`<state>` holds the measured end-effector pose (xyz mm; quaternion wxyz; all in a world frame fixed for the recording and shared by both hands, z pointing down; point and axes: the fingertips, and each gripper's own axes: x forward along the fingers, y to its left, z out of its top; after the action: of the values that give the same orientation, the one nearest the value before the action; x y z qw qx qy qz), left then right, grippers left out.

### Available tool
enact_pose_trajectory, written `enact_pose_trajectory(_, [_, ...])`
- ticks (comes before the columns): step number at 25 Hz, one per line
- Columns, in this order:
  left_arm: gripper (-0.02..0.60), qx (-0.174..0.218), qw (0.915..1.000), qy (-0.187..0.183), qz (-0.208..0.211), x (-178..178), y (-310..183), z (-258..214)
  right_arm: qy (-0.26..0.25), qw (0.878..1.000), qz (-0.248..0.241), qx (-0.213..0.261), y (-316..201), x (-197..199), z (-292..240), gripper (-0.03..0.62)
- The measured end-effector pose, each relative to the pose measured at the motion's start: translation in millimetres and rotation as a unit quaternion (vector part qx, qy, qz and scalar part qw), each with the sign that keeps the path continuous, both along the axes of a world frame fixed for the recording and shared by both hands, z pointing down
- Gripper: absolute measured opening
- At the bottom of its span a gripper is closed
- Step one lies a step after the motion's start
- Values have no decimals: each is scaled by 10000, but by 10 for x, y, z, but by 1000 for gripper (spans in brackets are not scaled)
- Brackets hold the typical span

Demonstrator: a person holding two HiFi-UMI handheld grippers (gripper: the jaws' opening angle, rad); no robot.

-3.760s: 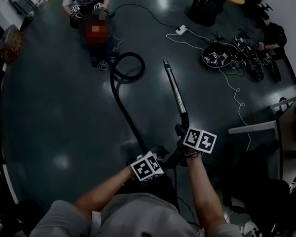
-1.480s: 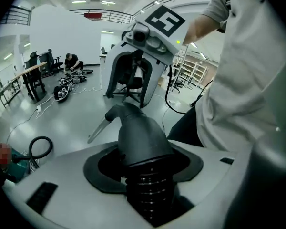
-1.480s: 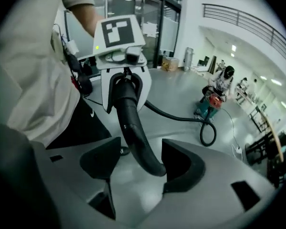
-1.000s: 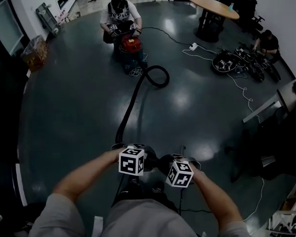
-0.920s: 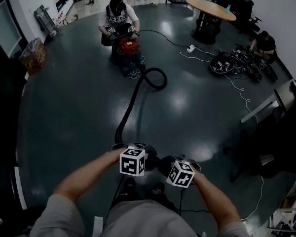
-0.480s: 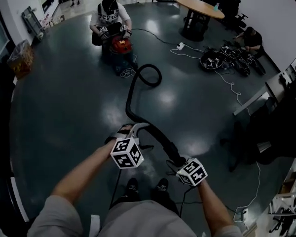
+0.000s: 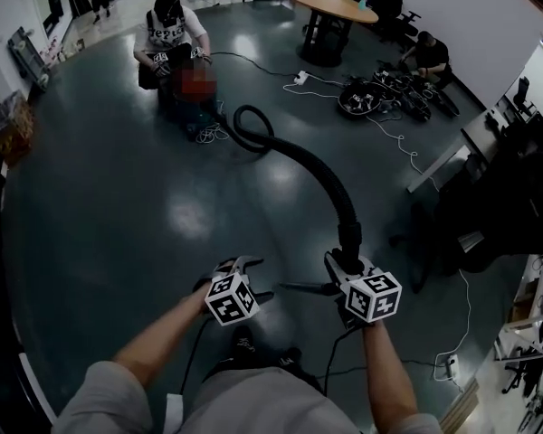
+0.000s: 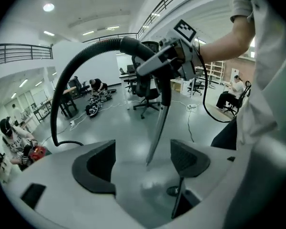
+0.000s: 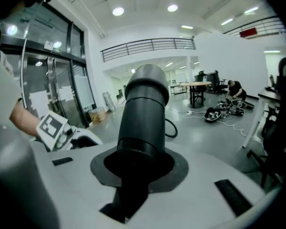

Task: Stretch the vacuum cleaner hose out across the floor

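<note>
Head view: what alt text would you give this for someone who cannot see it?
Seen from above, the person's right hand-held gripper is clamped on the end of a black vacuum hose, which curves away over the dark floor to a loop near a crouching person. The left hand-held gripper has jaws that have just been opening, nothing between them.

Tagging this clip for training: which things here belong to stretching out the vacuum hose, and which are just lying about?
Job: hose, metal wand, red vacuum cleaner, right gripper clamped on the hose.
Lying about: round table, white power strip, pile of gear, office chair.
</note>
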<state>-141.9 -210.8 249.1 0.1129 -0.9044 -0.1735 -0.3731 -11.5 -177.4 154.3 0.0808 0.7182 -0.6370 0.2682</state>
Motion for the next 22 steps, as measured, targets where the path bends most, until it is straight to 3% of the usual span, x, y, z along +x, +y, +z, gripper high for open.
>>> enact_pose_trajectory(3, [367,-141,9998,-54,162,115,257,46,-353,9953,828,366,153,257,-178,84])
enact_pose_trajectory(6, [367,-194,9991,-90,369,301,517,37,-773,9808,1648,692,431,519,-274,84])
enact_pose_trajectory(14, [367,-197,9949,-314,942,688,1302,163,-1592,9168,3435,1268,1634,998,-137,84])
enact_pose_trajectory(22, [367,-228,9861,-645,1515,858,2245,363,-1986,8604,4513,1288,2902,1232,200,83])
